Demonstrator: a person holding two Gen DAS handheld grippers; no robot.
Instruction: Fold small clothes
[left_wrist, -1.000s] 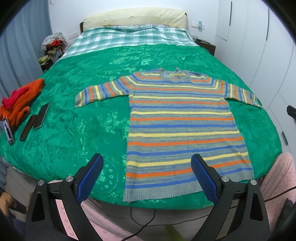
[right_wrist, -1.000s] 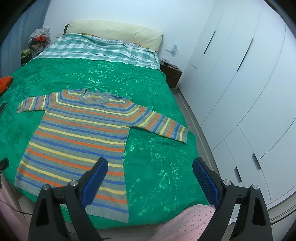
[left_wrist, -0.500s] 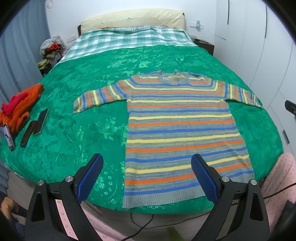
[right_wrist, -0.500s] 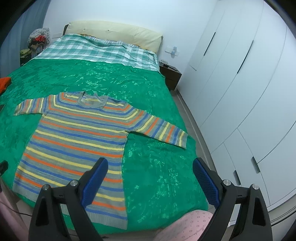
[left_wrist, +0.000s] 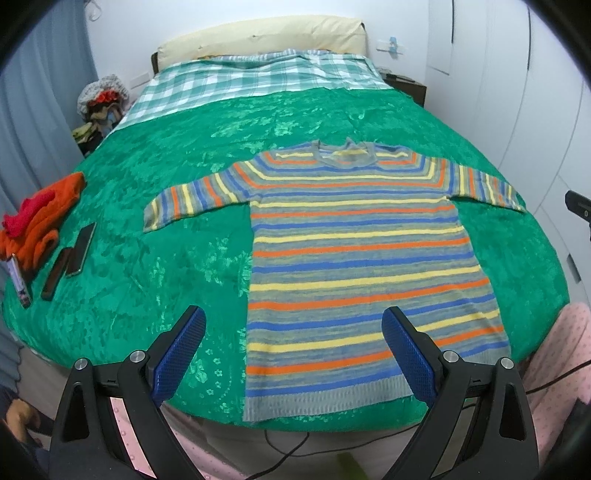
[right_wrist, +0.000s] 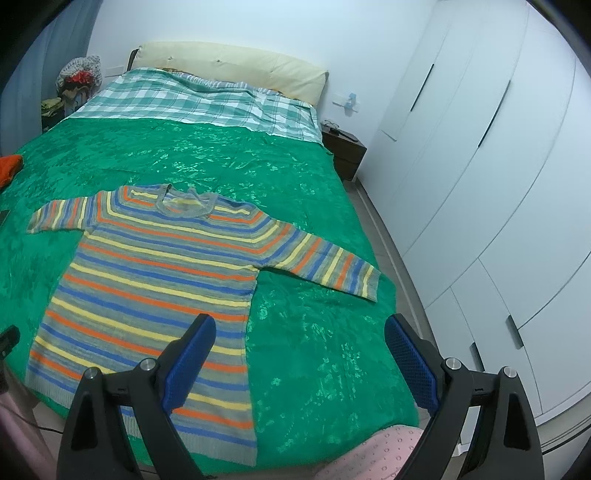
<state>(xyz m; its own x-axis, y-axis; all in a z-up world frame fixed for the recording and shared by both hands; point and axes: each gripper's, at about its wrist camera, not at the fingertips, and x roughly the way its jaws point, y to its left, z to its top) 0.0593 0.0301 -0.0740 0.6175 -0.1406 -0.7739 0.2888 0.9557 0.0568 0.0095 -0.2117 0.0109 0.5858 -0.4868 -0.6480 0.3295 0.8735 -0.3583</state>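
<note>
I have a striped sweater (left_wrist: 354, 266) spread flat on the bed (left_wrist: 207, 177), front up, neck toward the headboard at 12 o'clock and hem at the foot edge, at 6 o'clock. Both sleeves lie out to the sides, one toward 9 o'clock and one toward 3 o'clock, angled slightly down. The bed carries a green cover, with a plaid blanket (left_wrist: 258, 81) across its far end and a cream pillow (left_wrist: 258, 40) beyond that.

My left tool (left_wrist: 293, 354) hangs above the foot of the bed with its blue pads spread wide apart and nothing between them; through the gap I see the sweater's lower left corner and hem, not touched. My right tool (right_wrist: 301, 362) is likewise spread wide and empty, above the sweater's lower right corner and the bare green cover beside it. In the right view the sweater (right_wrist: 155, 280) fills the left half, its right sleeve reaching toward 3 o'clock near the bed's edge.

At 9 o'clock in the left view, well apart from the sweater, lies an orange and red heap of clothes (left_wrist: 37, 218), with a phone (left_wrist: 80, 249) and two other small flat items just beside it. White wardrobes (right_wrist: 498, 184) line the right wall, and a dark nightstand (right_wrist: 343, 147) stands by the bed's far corner. Pink dotted fabric (left_wrist: 561, 362) shows at the lower right.
</note>
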